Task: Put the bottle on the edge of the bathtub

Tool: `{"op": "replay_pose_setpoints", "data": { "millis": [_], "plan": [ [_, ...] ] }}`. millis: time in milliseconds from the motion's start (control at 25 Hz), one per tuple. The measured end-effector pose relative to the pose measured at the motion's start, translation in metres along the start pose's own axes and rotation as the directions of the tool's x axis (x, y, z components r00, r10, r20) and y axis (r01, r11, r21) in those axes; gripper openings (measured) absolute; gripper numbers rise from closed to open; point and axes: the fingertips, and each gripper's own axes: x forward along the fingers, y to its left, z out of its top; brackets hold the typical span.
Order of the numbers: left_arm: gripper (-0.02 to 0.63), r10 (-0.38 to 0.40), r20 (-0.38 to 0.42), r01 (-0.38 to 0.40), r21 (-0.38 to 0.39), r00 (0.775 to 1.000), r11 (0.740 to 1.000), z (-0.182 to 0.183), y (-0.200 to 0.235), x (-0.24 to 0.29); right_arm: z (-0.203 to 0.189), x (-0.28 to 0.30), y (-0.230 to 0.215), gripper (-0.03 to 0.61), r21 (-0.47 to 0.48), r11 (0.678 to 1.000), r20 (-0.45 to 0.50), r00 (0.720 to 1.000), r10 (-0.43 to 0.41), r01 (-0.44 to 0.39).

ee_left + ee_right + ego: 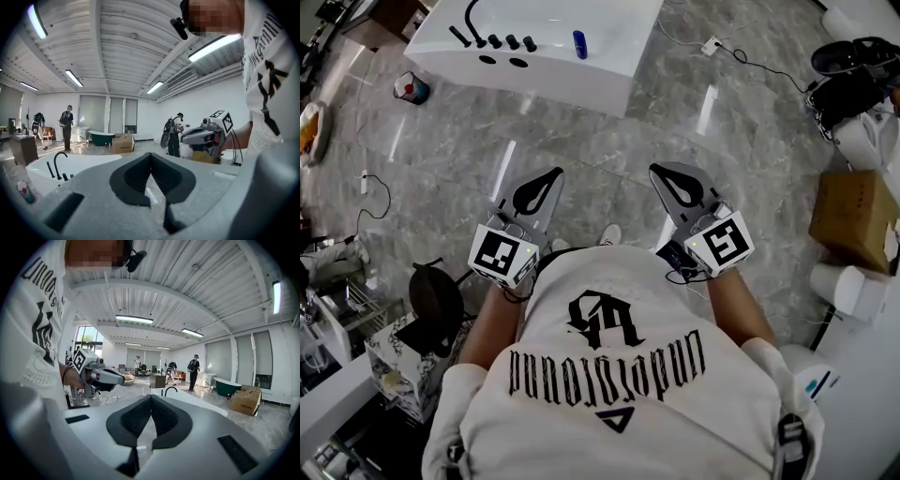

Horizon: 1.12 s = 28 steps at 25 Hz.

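Bottle (579, 43) check first: it's the small blue one, standing upright on the flat rim of the white bathtub (619, 66), a bit right of the black knobs (512, 41) and faucet (472, 19). Both grippers are well apart from it, held low in front of the person. Left gripper (546, 180) has its jaws pressed together with nothing between them. Same for the right gripper (667, 174): tips touching, empty.

My take: either it already sits where it belongs, or it needs a pick and re-place. If it's the second, walk up, spread one gripper's jaws before reaching, come in from the side around mid-body, and keep it upright. It's slim and looks tippy. Set it well onto the flat of the rim, not out at the lip.

Room-wise, the marble floor (581, 150) between person and tub is bare. Watch the cable and socket (710, 44) off the tub's right corner, and the cardboard box (853, 216) further right.
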Motion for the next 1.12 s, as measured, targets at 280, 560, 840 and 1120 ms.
{"op": "replay_pose_setpoints", "data": {
  "millis": [280,560,840,1120],
  "plan": [
    [0.015,0.038,0.012,-0.038,-0.02,0.999,0.999,-0.003,-0.002,-0.021,-0.007,-0.014,0.018,0.015,0.03,1.0,0.005,1.0,-0.007,0.007],
    [0.015,0.028,0.018,-0.028,-0.013,0.999,1.0,-0.002,-0.003,-0.021,-0.003,-0.016,0.018,0.014,0.019,1.0,0.014,1.0,-0.019,0.019],
    [0.015,0.013,0.016,-0.013,-0.007,1.0,1.0,0.0,-0.006,-0.015,0.001,-0.017,0.01,0.015,0.012,1.0,0.023,0.999,-0.029,0.029],
    [0.015,0.004,0.008,-0.003,-0.005,1.0,1.0,0.0,-0.008,-0.01,-0.003,-0.024,0.005,0.015,0.02,0.999,0.018,0.999,-0.031,0.031]
  ]
}}
